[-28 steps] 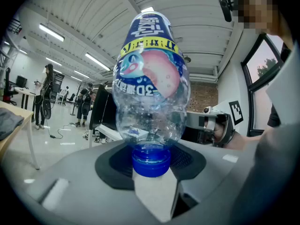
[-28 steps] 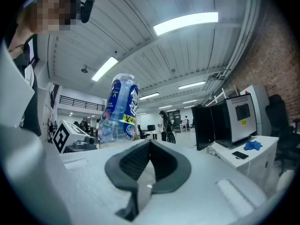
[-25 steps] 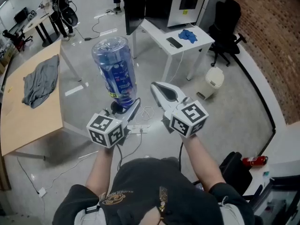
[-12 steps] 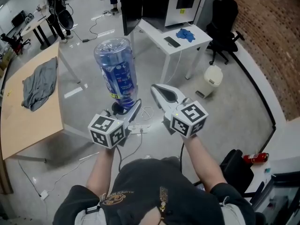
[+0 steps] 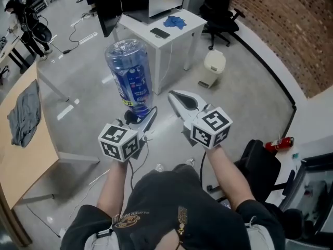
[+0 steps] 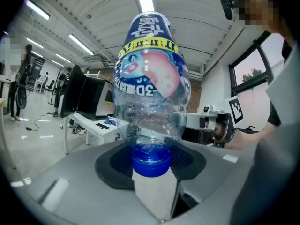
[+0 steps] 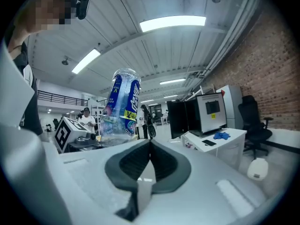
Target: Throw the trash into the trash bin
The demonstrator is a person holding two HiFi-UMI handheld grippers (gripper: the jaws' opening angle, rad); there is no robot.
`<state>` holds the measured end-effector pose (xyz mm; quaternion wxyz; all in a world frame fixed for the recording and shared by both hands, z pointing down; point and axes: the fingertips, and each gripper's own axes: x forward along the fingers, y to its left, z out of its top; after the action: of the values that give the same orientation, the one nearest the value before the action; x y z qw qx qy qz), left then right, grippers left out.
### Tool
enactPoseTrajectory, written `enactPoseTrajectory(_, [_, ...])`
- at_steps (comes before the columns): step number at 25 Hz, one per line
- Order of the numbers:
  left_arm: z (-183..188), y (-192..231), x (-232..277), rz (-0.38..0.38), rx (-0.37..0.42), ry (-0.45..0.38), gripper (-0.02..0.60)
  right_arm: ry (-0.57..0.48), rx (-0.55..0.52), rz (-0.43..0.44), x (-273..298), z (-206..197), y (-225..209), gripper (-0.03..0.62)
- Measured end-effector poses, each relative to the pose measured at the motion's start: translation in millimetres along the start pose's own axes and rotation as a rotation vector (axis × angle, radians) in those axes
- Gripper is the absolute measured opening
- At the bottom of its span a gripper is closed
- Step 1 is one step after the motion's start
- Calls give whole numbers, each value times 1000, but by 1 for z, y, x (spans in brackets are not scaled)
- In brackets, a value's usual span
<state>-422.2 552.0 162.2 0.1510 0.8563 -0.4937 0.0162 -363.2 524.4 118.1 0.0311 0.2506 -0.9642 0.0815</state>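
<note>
Left gripper [image 5: 141, 120]: jaws clamped on the blue-capped neck of a clear plastic bottle with a blue label [image 5: 129, 74]. Bottle is carried neck-down, base up, above the grey floor.

Right gripper [image 5: 174, 94]: jaws pressed together, nothing between them.

Small cream lidded trash bin [image 5: 214, 65] sits on the floor ahead and to the right, beside the white bench [image 5: 139, 23] and well apart from the bottle.

Judged: pickup done. Left to do: carry the bottle to the bin and drop it in.
</note>
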Motion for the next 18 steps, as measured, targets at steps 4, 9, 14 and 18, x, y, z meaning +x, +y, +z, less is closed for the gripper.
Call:
enactPoseTrajectory(4, [-6,-37,44,-108,1,32,190,24,24,-112,-42,-12,-36,3])
enactPoseTrajectory(9, [-16,-90,97,-253,11,76,190,38,64,-253,-99,-30,-80,3])
enactPoseTrajectory(14, [-31,-147,142,-381,30,121,190,46,98,-374,-159,-47,-119,3])
enactPoseTrajectory(18, [-45,-190,175,-472,47,162,190,47,108,-456,-210,-55,-146,3])
